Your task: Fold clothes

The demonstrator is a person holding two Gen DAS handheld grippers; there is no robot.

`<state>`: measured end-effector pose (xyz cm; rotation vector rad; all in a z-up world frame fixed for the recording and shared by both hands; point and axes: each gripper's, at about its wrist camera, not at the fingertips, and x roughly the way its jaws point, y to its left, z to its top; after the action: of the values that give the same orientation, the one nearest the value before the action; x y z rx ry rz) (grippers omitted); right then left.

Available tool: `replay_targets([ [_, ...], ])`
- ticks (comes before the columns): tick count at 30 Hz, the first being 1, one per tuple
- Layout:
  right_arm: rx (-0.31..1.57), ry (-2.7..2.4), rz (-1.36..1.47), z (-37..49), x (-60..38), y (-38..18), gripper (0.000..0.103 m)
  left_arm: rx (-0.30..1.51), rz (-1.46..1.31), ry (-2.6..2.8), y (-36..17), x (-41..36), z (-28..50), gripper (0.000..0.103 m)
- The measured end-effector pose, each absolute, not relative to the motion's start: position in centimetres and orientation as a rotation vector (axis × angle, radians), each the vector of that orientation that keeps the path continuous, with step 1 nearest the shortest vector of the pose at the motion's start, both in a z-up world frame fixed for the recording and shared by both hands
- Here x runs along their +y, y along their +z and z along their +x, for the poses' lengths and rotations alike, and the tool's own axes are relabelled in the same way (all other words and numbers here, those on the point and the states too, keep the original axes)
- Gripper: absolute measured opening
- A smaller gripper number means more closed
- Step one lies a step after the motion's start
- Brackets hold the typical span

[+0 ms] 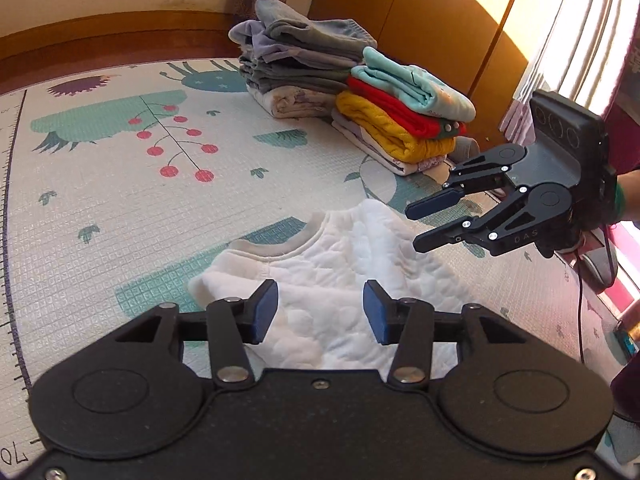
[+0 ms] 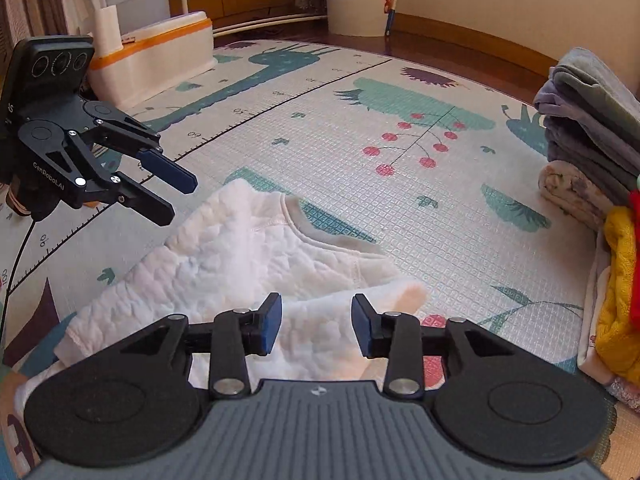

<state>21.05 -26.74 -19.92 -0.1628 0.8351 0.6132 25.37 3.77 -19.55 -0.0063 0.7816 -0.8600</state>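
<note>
Two open claws: left claw (image 1: 320, 310), right claw (image 2: 316, 322); one white top (image 1: 340, 264).

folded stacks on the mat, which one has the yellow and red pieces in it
The colourful stack, nearer the right claw, topped by a light blue piece. The grey stack behind it holds only grey and cream pieces.

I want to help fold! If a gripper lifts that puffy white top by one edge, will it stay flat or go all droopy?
Probably droopy: the white top lies soft and rumpled on the mat, one corner already folded over. Its quilted fabric looks thick, so it may sag in bulky folds. It likely won't slip easily.
</note>
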Motion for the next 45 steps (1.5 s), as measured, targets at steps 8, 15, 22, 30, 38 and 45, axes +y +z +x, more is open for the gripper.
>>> replay_targets([
  [8,0.957,0.590,0.138,27.8,-31.6,-22.9,0.060,0.904,-0.087,-0.872,-22.2,6.7,32.7,0.047],
  [15,1.017,0.586,0.348,29.9,-34.1,-25.4,0.059,0.962,-0.152,-0.905,-25.5,6.1,34.6,0.047],
  [22,1.070,0.649,0.337,29.0,-33.1,-26.6,0.031,0.940,-0.197,-0.915,-26.5,6.3,34.2,0.046],
  [30,1.038,0.660,0.313,28.7,-31.8,-25.9,0.022,0.924,-0.120,-0.914,-26.0,4.5,32.8,0.023],
  [38,0.913,0.627,0.326,29.4,-32.5,-23.1,0.020,0.805,-0.122,-0.874,-23.0,4.5,33.1,0.019],
  [45,0.745,0.647,0.270,27.4,-33.4,-18.2,0.020,0.620,-0.101,-0.851,-17.9,4.9,30.9,0.019],
])
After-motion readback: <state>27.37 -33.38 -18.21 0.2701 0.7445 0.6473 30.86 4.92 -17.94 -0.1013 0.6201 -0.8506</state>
